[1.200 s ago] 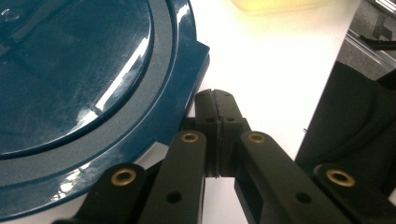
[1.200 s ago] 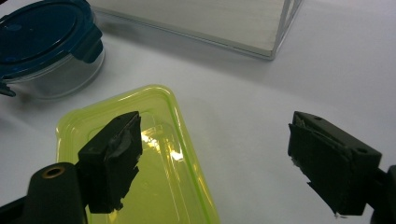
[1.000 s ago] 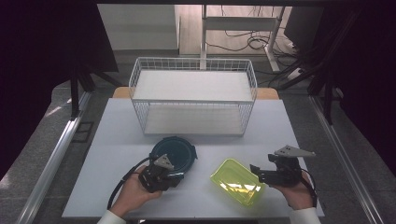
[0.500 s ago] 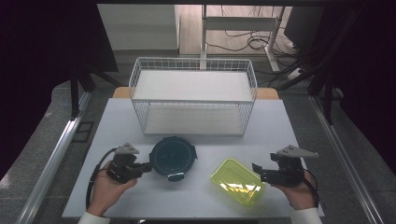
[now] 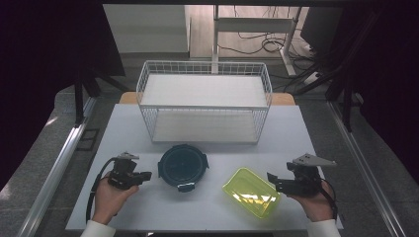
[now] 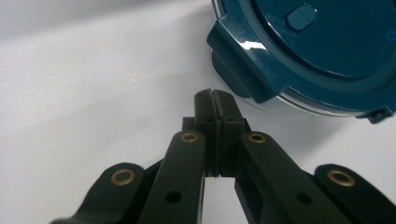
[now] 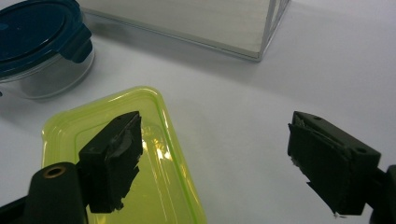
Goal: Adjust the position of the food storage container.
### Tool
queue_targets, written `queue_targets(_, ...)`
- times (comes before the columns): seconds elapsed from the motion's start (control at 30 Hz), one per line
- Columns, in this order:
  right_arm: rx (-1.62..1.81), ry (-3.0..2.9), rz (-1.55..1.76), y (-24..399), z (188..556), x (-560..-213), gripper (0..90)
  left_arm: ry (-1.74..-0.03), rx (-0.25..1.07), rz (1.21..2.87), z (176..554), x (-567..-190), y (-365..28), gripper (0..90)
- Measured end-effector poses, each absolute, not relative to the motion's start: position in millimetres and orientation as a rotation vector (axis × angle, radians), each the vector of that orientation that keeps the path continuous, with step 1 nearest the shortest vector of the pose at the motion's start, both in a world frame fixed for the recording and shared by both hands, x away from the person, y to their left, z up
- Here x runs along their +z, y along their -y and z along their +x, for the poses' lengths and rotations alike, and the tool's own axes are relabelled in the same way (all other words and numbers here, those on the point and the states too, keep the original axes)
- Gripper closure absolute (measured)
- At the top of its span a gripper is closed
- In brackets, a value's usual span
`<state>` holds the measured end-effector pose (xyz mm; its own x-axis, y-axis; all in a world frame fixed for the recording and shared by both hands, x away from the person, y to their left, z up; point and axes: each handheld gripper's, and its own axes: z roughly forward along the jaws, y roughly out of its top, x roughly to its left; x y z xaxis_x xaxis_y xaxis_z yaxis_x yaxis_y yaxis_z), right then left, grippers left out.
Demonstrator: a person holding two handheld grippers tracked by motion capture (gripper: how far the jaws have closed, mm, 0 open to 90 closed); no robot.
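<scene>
A round clear container with a dark teal clip lid [image 5: 182, 167] sits on the white table [image 5: 217, 212], near the middle of its front half, and just in front of the white wire basket [image 5: 205, 106] that stands across the table's far half. In the left gripper view one of the lid's [image 6: 322, 51] clip tabs juts toward the camera, with the clear wall showing under the rim. The left gripper [image 5: 142, 176] rests just beside the container on its left, held in the person's left hand [image 5: 111, 195]; its jaws are pressed flat together with nothing between them, their tips near the clip tab but apart from it, over bare table. A black cable [image 5: 96, 185] loops from this gripper back past the wrist. To the right of the round container, and apart from it, lies a yellow-green translucent rectangular container [image 5: 252, 192], set at a slant to the table's edge. The right gripper [image 5: 273, 182], held in the right hand [image 5: 314, 202], carries a grey three-cornered plate [image 5: 312, 161] on top. Its jaws are spread wide and hold nothing: in the right gripper view one jaw hangs over the yellow-green container [image 7: 154, 154] and the other over bare table to the side; whether the first touches the plastic cannot be told. Beyond the table lie a grey floor and tangled cables [image 5: 269, 44].
</scene>
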<state>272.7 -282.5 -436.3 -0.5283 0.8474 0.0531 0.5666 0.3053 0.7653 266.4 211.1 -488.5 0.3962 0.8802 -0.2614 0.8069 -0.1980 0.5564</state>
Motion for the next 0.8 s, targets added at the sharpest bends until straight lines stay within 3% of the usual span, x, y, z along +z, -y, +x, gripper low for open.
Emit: queue_targets(0.8,1.065,-2.214,1.268,281.0,274.6,-437.5,17.8,-1.481,0.159,1.982,268.8,-491.9,-190.2,90.0)
